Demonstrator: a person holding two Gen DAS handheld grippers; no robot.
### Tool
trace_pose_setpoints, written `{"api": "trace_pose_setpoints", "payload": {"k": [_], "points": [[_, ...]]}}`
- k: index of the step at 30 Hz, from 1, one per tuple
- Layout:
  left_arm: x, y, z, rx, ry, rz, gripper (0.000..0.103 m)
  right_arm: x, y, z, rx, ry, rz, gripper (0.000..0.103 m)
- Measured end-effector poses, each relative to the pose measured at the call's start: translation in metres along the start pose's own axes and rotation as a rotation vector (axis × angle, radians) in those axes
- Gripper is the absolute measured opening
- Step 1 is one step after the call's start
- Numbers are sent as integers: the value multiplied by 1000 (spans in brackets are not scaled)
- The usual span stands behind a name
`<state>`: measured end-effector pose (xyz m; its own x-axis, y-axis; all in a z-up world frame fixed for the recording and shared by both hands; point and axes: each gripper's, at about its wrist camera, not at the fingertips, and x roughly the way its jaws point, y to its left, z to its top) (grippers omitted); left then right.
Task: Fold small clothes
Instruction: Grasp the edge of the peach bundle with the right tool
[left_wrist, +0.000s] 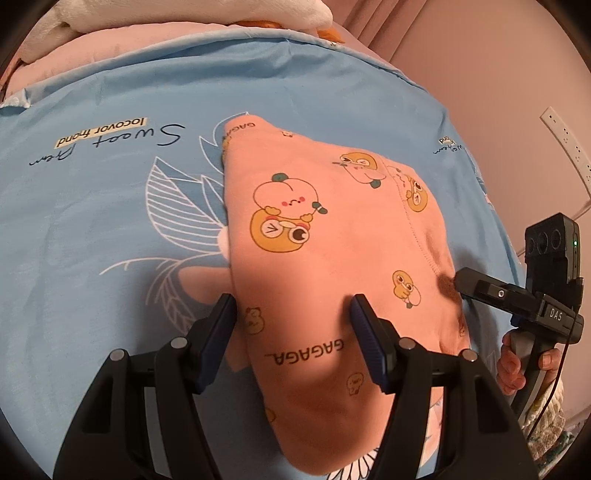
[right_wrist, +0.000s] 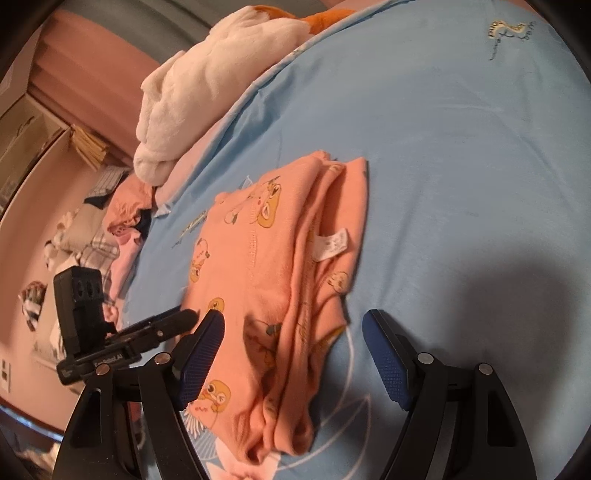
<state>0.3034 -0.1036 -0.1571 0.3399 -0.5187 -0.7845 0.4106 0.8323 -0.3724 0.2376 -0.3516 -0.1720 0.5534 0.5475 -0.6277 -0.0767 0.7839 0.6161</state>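
Blue cotton, printed with white leaves and dark script, covers the bed (left_wrist: 110, 192) that fills both views. At the far left of the right wrist view, past the edge of the bed, a heap of mixed clothes (right_wrist: 92, 236) lies against a pink wall, and a white plush blanket (right_wrist: 207, 74) sits bunched at the bed's head.

The left gripper (left_wrist: 293, 314) hangs over the near end of the pink garment (left_wrist: 314, 240), its two blue-padded fingers spread about halfway. One pad stands just off the garment's left edge over the sheet, the other over the cloth, and nothing is clamped between them. The garment, printed with yellow cartoon ducks and the word GAGAGA, lies folded lengthwise in the middle of the bed; the right wrist view shows its stacked layers (right_wrist: 280, 280) with a small white label (right_wrist: 332, 243) turned up on the right side.

Further right, the right gripper (right_wrist: 293, 332) is wide apart, with the folded edge of the garment lying loose between its fingers and neither pad pressing on it. In the left wrist view its black tip (left_wrist: 461, 282) sits right at the garment's right edge, and a hand (left_wrist: 517, 365) holds its grip.
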Motion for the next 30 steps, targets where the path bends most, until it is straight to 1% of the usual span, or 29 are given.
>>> {"api": "trace_pose_setpoints", "payload": {"k": [7,11,15,20,23,24,28,30], "points": [[6,-2,3,3,-5,-9,64,16,9,8,-45,-1,7,78],[12,-3,6,5,-8,-14,67,23,14,12,-65,-4,10,78],[15,-4,8,11,-15,-11,67,30,19,15,-96,-6,-3,74],[14,-6,7,6,-27,-3,66,29,16,14,-91,-23,-15,64],[14,-7,8,5,-28,6,64,27,16,12,-90,-32,-35,55],[14,-7,8,3,-28,7,62,27,16,13,-90,-34,-37,51],[12,-8,8,6,-28,22,56,23,20,11,-95,-50,-49,42],[12,-9,9,10,-31,32,49,20,22,11,-98,-64,-50,34]]}}
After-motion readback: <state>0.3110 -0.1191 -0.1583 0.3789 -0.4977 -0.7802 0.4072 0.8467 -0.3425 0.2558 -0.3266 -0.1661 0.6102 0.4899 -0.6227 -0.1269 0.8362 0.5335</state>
